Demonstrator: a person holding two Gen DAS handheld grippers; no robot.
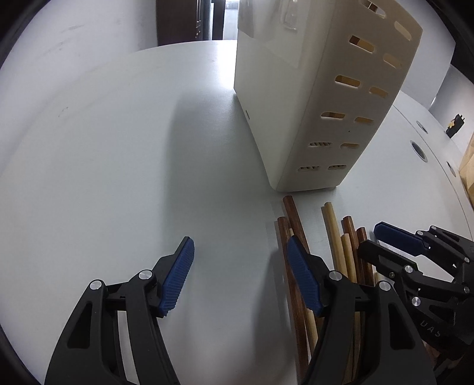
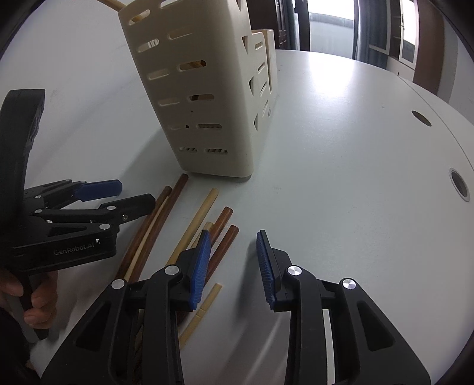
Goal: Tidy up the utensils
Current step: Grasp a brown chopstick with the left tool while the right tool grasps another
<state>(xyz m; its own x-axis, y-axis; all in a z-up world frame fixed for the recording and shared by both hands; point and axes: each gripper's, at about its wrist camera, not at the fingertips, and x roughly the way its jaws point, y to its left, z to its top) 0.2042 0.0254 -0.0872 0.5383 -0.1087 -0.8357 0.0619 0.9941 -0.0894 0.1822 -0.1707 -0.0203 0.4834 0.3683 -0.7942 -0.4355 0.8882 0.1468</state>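
You are at a large white table (image 2: 340, 154) with round cable holes (image 2: 459, 187), as in an office or meeting room. Windows (image 2: 328, 26) and dark wood cabinets (image 1: 183, 20) fill the frame's top.

One slotted cream holder (image 2: 204, 97), about four brown chopsticks (image 2: 220, 251), about four pale chopsticks (image 2: 204, 207), two tools (image 2: 234, 263)

So the white round table (image 2: 340, 154) is carrying everything here. A cream slotted utensil holder (image 2: 201, 97) is standing upright on it, and a loose bunch of chopsticks (image 2: 166, 225) is lying flat just in front of the holder's base, dark brown ones and pale bamboo ones mixed and overlapping. A couple of round cable holes (image 2: 459, 184) are sitting near the table's right edge.
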